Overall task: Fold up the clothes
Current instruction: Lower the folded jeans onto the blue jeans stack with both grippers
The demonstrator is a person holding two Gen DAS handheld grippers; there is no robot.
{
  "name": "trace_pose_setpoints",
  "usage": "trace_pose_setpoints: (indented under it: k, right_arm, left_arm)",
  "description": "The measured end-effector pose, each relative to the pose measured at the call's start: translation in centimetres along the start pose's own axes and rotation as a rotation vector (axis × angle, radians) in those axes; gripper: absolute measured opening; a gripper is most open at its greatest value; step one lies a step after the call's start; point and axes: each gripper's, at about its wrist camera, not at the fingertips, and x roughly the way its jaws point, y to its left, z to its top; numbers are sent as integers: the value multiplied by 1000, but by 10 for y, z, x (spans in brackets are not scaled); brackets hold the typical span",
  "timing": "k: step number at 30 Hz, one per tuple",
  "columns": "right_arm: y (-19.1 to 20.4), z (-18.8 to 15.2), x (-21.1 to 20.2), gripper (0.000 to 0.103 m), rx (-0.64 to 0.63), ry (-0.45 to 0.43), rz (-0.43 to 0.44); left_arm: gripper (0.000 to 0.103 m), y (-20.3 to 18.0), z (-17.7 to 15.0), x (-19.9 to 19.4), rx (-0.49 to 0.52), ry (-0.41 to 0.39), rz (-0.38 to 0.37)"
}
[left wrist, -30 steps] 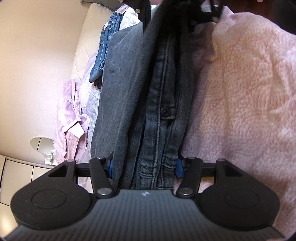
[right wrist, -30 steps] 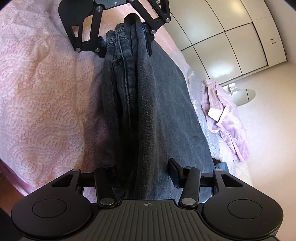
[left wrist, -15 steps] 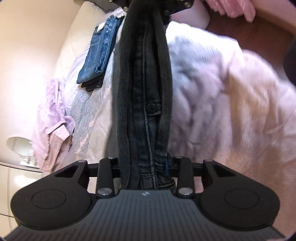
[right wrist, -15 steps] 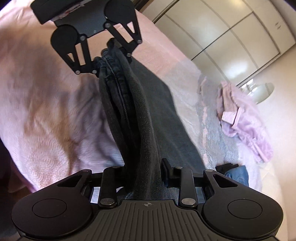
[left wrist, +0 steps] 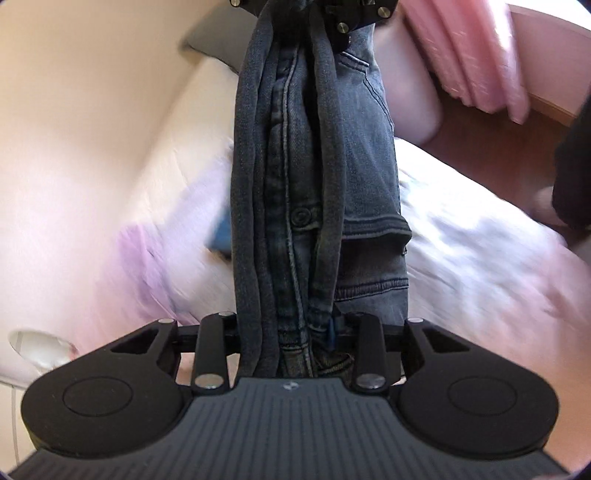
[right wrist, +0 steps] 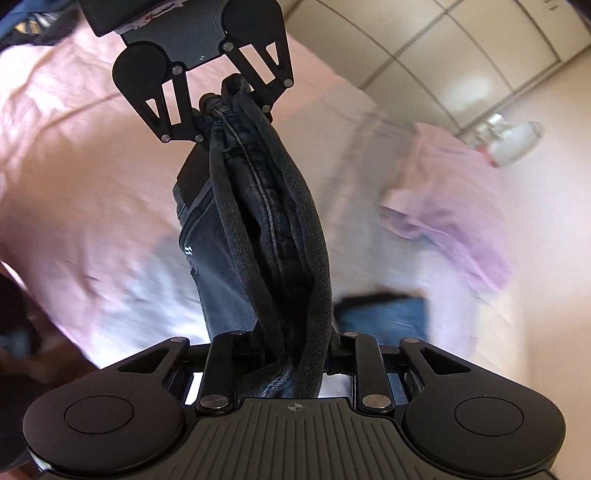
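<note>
Dark grey jeans (left wrist: pixel 295 166) hang bunched in the air above the bed, stretched between my two grippers. In the left wrist view my left gripper (left wrist: pixel 290 326) is shut on one end of the waistband, and the right gripper (left wrist: pixel 314 11) grips the far end at the top. From the right wrist view, my right gripper (right wrist: pixel 291 341) has its jaws closing on the jeans (right wrist: pixel 266 221), pads pressed into the folds. The left gripper (right wrist: pixel 232 110) clamps the far end there. A leg hangs down beneath.
The bed's pink blanket (right wrist: pixel 74 166) lies blurred below. Folded blue jeans (right wrist: pixel 384 317) and a lilac shirt (right wrist: pixel 454 206) lie on it near the wall. A pink pillow (left wrist: pixel 410 110), pink curtain (left wrist: pixel 472 55), white wardrobe (right wrist: pixel 461 55) and a person's dark sleeve (left wrist: pixel 572 166) surround.
Both grippers have risen together and lifted the jeans off the bed. Their jaws have narrowed onto the bunched cloth. The bed now looks farther below and blurred.
</note>
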Motion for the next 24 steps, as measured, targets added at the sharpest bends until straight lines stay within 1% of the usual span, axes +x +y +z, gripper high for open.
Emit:
trace_pose_setpoints:
  k: [3, 6, 9, 11, 12, 13, 15, 16, 17, 19, 20, 21, 24]
  right_arm:
    - [-60, -23, 0, 24, -1, 8, -85]
    - [-130, -57, 12, 24, -31, -4, -169]
    - [-196, -96, 43, 25, -90, -43, -259]
    - [-224, -128, 79, 25, -146, -80, -318]
    - [-233, -145, 100, 25, -171, -98, -342]
    - [-235, -163, 124, 26, -185, -103, -341]
    - [-228, -198, 176, 30, -191, -92, -298]
    - [-225, -215, 202, 31, -194, -86, -277]
    - [-218, -232, 229, 31, -184, -69, -234]
    - [-202, -258, 269, 32, -141, -14, -104]
    - [-194, -267, 279, 35, -134, -7, -78]
    - [-186, -276, 283, 39, -139, -18, -84]
    - [-179, -285, 274, 41, -122, -54, -115]
  left_arm:
    - [30, 47, 39, 43, 13, -30, 70]
    - [30, 94, 79, 103, 8, -27, 169]
    - [30, 123, 108, 177, -9, 3, 284]
    - [31, 124, 116, 231, -24, 34, 326]
    - [32, 117, 119, 262, -41, 56, 322]
    - [33, 105, 119, 288, -54, 75, 298]
    - [34, 74, 116, 336, -79, 111, 201]
    - [36, 58, 114, 360, -92, 128, 152]
    - [37, 43, 113, 380, -98, 142, 110]
    - [41, 19, 113, 397, -79, 146, 77]
    - [42, 15, 112, 396, -77, 138, 98]
    - [43, 13, 111, 394, -77, 129, 113]
    - [46, 18, 107, 385, -60, 117, 114]
